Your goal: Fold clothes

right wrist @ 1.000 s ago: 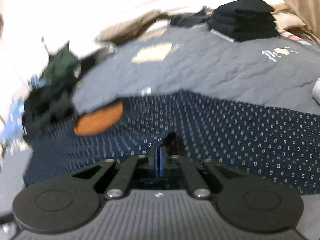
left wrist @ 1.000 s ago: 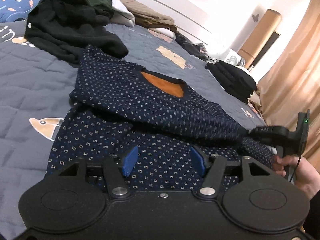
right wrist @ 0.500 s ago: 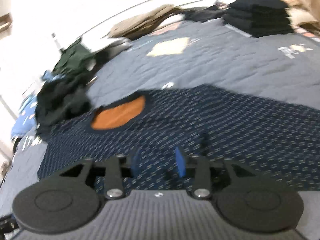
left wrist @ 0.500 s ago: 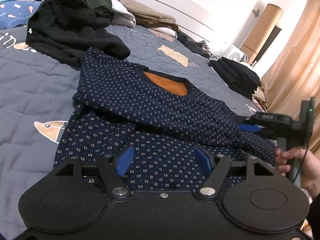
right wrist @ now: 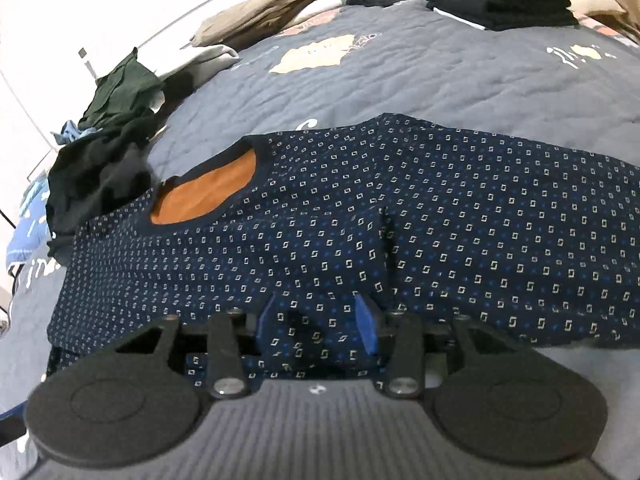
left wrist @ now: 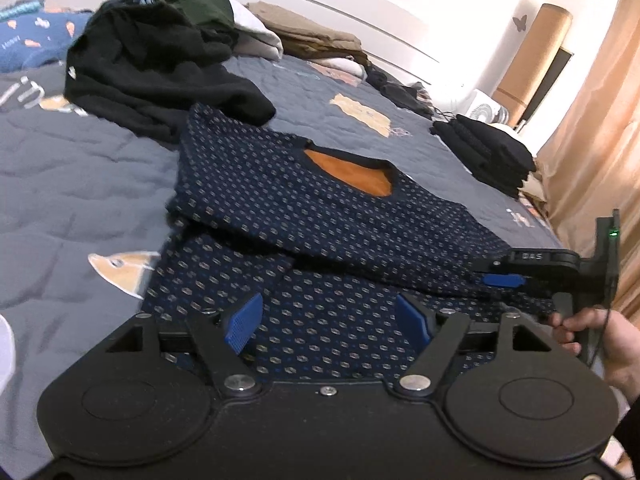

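A navy sweater (left wrist: 320,208) with a small square pattern and an orange inner neck (left wrist: 348,172) lies flat on the grey quilt (left wrist: 60,168). One sleeve is folded across its body toward the right. My left gripper (left wrist: 328,312) hovers over the hem, its jaws opening, with nothing pressed between the blue pads. My right gripper (right wrist: 316,316) stands open low over the sweater (right wrist: 360,232), loose sleeve fabric lying between its pads without being squeezed. From the left wrist view, the right gripper (left wrist: 496,276) sits at the sleeve's end, held by a hand (left wrist: 592,336).
A heap of black and green clothes (left wrist: 160,76) lies beyond the sweater's left shoulder. A folded black stack (left wrist: 488,152) sits at the bed's far right. Khaki garments (left wrist: 312,36) line the headboard. A tan curtain (left wrist: 600,140) hangs on the right.
The right gripper was shut on the sleeve end; its jaws have parted and the sleeve now lies across the sweater. The left jaws have spread a little wider.
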`<state>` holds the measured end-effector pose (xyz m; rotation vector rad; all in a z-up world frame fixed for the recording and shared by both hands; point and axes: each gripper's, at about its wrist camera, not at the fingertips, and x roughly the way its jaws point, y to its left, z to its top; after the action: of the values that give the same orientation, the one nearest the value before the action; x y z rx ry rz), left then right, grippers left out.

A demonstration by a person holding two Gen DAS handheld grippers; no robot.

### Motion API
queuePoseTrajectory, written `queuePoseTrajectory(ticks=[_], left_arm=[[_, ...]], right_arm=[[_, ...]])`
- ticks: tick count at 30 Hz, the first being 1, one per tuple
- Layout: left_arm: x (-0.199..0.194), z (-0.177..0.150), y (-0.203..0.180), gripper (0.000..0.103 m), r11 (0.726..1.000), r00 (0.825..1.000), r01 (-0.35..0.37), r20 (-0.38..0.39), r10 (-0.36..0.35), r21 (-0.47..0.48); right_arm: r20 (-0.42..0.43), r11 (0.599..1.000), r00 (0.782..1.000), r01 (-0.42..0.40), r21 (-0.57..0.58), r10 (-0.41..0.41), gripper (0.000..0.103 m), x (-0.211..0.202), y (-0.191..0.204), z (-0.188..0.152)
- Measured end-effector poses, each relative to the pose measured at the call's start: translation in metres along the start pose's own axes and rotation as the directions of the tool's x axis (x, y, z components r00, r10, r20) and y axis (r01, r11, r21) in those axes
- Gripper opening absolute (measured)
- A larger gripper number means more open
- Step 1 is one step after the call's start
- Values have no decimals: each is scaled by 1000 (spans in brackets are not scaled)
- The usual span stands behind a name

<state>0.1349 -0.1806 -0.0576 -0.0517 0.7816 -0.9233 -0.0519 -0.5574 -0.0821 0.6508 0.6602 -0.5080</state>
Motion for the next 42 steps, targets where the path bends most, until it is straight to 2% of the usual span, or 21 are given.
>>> queuePoseTrajectory(ticks=[5,11,17,20,24,28,29,31,32,33,36,39,42], left_arm=[[-7,8,12,72,999,999,-40,26,41,-16],[-11,9,13,72,998,997,-66,37,67,-12],[-5,-12,-23,67,990,1000,1,27,-5,143],[9,-27,-38,56,975,1000,4,-3,-3,223],[27,-42,-53,55,949,999,-30,-27,41,314],[44,-51,-53,54,939,993,-81,-54,105,335],[47,-53,-51,50,935,990,-100,-56,126,339],[51,-55,-47,35,936,989,-106,-61,134,334],[53,-55,-45,21,941,990,-94,-69,123,325],[54,-55,-44,14,945,991,-82,-78,111,316],[55,-56,-44,4,949,992,-69,-79,98,307],[53,-56,-45,2,958,994,-55,-71,78,282],[49,-53,-46,1,974,997,35,-81,-18,225]], right_arm=[[-7,1000,1000,-3,-9,3,44,-6,7,2],[-14,999,999,-44,-22,44,45,-24,29,-4],[-40,996,996,-83,-39,81,48,-45,53,-31],[-57,996,995,-88,-29,86,48,-55,59,-50],[-57,994,994,-98,-50,95,48,-69,67,-70],[-45,991,992,-118,-58,116,49,-76,69,-69],[-40,991,992,-125,-57,123,49,-78,69,-68],[-37,989,989,-144,-43,143,50,-77,68,-66],[-39,988,988,-149,-40,148,50,-77,68,-65],[-42,988,988,-150,-39,149,51,-75,68,-65],[-50,988,987,-154,-34,152,51,-70,67,-62],[-59,986,985,-164,-21,162,51,-66,66,-60],[-59,985,984,-171,-19,170,52,-67,67,-59]])
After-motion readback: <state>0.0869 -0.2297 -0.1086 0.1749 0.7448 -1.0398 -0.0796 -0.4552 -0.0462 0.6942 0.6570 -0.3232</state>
